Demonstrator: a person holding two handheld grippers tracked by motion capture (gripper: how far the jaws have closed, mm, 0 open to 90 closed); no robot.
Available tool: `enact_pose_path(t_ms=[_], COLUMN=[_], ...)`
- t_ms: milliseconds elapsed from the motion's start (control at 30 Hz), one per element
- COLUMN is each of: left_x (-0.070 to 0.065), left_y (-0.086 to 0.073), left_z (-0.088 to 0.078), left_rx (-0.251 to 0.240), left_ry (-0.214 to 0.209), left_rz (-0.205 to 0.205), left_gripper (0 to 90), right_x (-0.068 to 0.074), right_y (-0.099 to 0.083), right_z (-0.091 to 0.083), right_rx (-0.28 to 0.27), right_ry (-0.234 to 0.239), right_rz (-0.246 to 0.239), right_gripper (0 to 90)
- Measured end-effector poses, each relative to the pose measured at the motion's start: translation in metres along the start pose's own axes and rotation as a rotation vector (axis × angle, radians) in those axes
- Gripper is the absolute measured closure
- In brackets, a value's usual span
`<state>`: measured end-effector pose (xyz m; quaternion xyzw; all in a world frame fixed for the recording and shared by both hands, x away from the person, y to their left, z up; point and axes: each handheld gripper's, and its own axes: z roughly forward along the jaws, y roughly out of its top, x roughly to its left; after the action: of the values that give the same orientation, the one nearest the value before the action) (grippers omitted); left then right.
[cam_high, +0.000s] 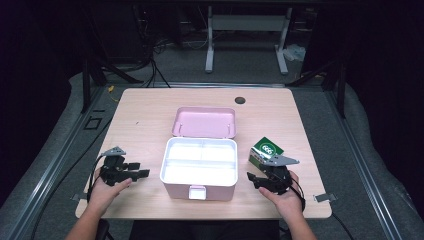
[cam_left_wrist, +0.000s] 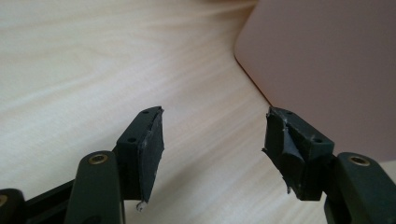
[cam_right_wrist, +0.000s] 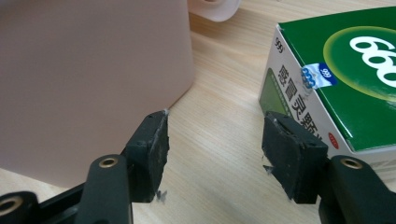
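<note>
1. Our right claw (cam_right_wrist: 212, 149) rests low over the desk (cam_high: 140, 130), jaws spread apart with nothing but bare wood between them; in the high view it sits at (cam_high: 260, 179).
2. Our left claw (cam_left_wrist: 212, 144) is likewise spread wide and empty, parked on the desk just left of the pink box (cam_high: 199, 170), whose wall shows at (cam_left_wrist: 327, 70).
3. Just beyond the right claw's right jaw lies the green medicine carton (cam_right_wrist: 336, 79), near the box's right side on the desk; in the high view it is at (cam_high: 266, 150).
4. The step in hand, as we judge it, is picking up that carton. To do it well we should shift the right claw towards the carton so both jaws straddle its narrow white side, then close squarely on flat faces, not on a corner.
5. The carton is a rectangular cardboard pack, green on top with a yellow-green oval and white numerals, white on the side with dark characters and a small blue sticker.
6. The pink box stands open, white tray exposed, lid (cam_high: 204, 121) tipped back.
</note>
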<state>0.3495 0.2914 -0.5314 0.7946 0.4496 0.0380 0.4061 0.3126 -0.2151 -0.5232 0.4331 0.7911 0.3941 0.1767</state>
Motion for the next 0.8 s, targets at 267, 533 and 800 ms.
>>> enact_pose_path(t_ms=[267, 533, 800], left_x=[0.0003, -0.0021, -0.0009], left_y=[0.0003, -0.0008, -0.0009], left_z=[-0.0043, -0.0043, -0.0045], left_rx=[0.04, 0.037, 0.03], left_ry=[0.07, 0.086, 0.081], left_rz=[0.045, 0.069, 0.071], left_gripper=[31.4, 41.2, 44.9], right_x=[0.0041, 0.0018, -0.0014], right_y=[-0.0001, -0.0027, -0.002], right_z=[0.0007, 0.0025, 0.0035], right_rx=[0.03, 0.064, 0.065], right_ry=[-0.001, -0.006, -0.004], right_rz=[-0.038, -0.055, -0.034], right_gripper=[43.0, 44.2, 42.9])
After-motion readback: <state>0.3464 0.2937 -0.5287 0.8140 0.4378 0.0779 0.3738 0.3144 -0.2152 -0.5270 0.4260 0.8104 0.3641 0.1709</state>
